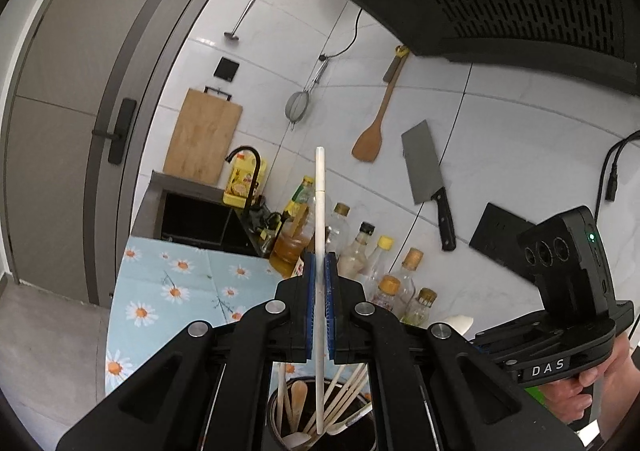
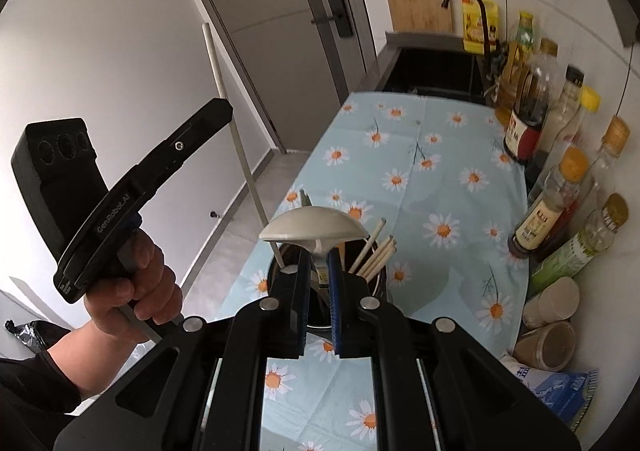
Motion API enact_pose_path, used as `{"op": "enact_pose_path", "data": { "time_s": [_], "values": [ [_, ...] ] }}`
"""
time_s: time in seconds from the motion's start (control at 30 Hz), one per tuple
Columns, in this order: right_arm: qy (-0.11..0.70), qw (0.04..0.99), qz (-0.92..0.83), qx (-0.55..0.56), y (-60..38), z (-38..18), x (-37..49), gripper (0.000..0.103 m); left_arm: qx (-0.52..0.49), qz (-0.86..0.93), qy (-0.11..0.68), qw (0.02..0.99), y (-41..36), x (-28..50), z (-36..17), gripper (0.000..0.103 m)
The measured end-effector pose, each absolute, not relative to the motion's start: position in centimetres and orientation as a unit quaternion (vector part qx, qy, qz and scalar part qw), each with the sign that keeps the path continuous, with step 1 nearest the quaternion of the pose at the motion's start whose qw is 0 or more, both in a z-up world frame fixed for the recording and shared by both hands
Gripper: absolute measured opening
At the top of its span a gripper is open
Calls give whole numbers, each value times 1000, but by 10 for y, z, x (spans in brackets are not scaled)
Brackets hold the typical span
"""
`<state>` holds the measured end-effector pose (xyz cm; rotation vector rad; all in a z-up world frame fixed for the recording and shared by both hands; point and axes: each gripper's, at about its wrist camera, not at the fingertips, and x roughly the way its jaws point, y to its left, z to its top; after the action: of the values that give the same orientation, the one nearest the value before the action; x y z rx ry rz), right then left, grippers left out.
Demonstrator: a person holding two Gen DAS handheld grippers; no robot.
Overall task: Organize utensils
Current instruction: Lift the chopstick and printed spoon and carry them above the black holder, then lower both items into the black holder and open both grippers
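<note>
My left gripper (image 1: 320, 263) is shut on a long white chopstick (image 1: 320, 211). The chopstick stands upright with its lower end inside the dark utensil holder (image 1: 276, 411), among wooden chopsticks and spoons. My right gripper (image 2: 319, 263) is shut on the handle of a white spoon (image 2: 314, 229), whose bowl sits just above the same holder (image 2: 380, 285). The holder stands on the daisy-print cloth (image 2: 432, 171). The left gripper also shows in the right wrist view (image 2: 132, 187), raised to the left with the white chopstick (image 2: 232, 123).
Several sauce and oil bottles (image 2: 548, 219) line the right wall side of the counter. Jars (image 2: 548, 343) and a blue packet lie at the near right. A black sink (image 2: 432, 67) with faucet is at the far end. A cleaver (image 1: 428, 175), wooden spatula (image 1: 372, 131), strainer and cutting board hang on the wall.
</note>
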<state>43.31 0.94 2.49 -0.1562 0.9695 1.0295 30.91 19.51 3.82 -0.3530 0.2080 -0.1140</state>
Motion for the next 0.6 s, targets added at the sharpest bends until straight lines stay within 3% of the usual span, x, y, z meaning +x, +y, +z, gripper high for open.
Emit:
{"op": "enact_pose_path", "data": {
  "time_s": [0.43,0.5,0.57,0.6],
  "values": [
    [499,738,448,-70,16,-8,441,12,-167,-77,138,973,175,314,2,4],
    [503,739,444,-63,15,-9,442,14,-160,-76,148,973,172,312,-1,4],
    [510,736,441,-55,13,-9,444,29,-160,-74,162,971,172,311,-6,4],
    [514,735,439,-51,13,-10,445,29,-162,-69,167,970,172,311,-7,4]
  ]
}}
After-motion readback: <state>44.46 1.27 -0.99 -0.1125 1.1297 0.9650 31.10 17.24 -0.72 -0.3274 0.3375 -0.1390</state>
